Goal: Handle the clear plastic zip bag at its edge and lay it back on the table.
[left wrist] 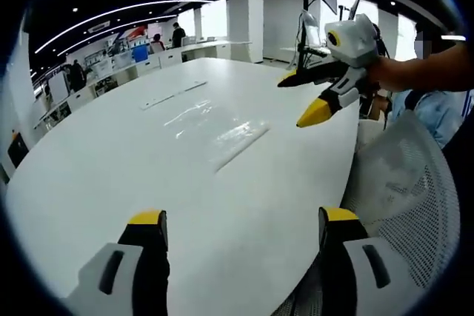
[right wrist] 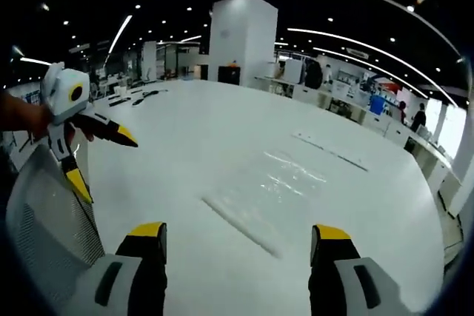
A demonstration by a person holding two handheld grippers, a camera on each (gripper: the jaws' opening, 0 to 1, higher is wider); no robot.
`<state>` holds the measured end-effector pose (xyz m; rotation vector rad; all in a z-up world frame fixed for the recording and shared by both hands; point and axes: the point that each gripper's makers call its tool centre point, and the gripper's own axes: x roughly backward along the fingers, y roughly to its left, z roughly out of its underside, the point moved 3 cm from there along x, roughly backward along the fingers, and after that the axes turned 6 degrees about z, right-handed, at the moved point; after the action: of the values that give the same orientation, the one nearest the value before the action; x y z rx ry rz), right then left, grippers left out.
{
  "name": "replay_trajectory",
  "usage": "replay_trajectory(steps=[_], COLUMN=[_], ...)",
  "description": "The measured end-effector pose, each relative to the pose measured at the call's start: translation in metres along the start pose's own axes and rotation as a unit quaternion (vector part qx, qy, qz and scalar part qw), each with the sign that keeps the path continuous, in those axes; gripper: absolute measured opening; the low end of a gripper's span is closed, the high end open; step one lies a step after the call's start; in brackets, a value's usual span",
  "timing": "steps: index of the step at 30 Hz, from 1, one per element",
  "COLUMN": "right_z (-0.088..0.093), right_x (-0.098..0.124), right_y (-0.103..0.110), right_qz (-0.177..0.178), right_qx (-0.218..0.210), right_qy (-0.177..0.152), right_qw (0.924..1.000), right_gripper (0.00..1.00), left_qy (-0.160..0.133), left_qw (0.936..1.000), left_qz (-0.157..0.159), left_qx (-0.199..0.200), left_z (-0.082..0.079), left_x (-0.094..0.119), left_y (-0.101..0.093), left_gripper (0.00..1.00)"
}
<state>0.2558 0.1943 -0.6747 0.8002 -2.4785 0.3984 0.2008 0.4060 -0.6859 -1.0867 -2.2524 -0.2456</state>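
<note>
A wide white desk [left wrist: 111, 183] is stretching across both views, with an open office of pillars, ceiling lights and far workstations lying behind it. A white mesh chair back [left wrist: 415, 183] is standing at the desk's edge, beside the left gripper's right jaw in the left gripper view and at the lower left in the right gripper view.

The clear plastic zip bag [left wrist: 215, 127] is lying flat on the desk, out ahead of both grippers and touching neither; its zip edge is showing as a pale strip nearest the cameras, seen again in the right gripper view [right wrist: 270, 197].

The left gripper [left wrist: 241, 220] is hovering over the desk with its yellow-tipped jaws standing wide apart, holding nothing. The right gripper [right wrist: 237, 231] is likewise hanging open and empty above the desk. Each is also appearing in the other's view, held in a hand, jaws spread.
</note>
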Motion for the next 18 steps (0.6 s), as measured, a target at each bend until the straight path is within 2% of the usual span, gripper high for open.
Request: replay_trajectory(steps=[6, 8, 11, 15, 18], right_z=[-0.011, -0.014, -0.012, -0.008, -0.006], right_x=[0.019, 0.024, 0.03, 0.037, 0.043], right_y=[0.009, 0.011, 0.011, 0.01, 0.012], right_qz=[0.014, 0.015, 0.018, 0.023, 0.027], right_qx=[-0.025, -0.035, -0.047, -0.068, -0.076], right_qy=[-0.031, -0.04, -0.047, -0.056, -0.061], right_qw=[0.9991, 0.9985, 0.9976, 0.9958, 0.9948], right_gripper=[0.87, 0.9, 0.94, 0.97, 1.0], left_qy=[-0.013, -0.026, -0.039, -0.043, -0.045], left_qw=[0.9999, 0.9996, 0.9991, 0.9984, 0.9983], left_qz=[-0.01, -0.013, -0.017, -0.03, -0.03], left_qx=[-0.004, -0.002, -0.003, -0.022, -0.021], left_z=[-0.002, -0.004, -0.006, -0.007, -0.008], left_x=[0.006, 0.008, 0.01, 0.013, 0.016], left_y=[-0.003, -0.004, -0.006, -0.007, -0.008], left_gripper=[0.9, 0.92, 0.94, 0.99, 0.99])
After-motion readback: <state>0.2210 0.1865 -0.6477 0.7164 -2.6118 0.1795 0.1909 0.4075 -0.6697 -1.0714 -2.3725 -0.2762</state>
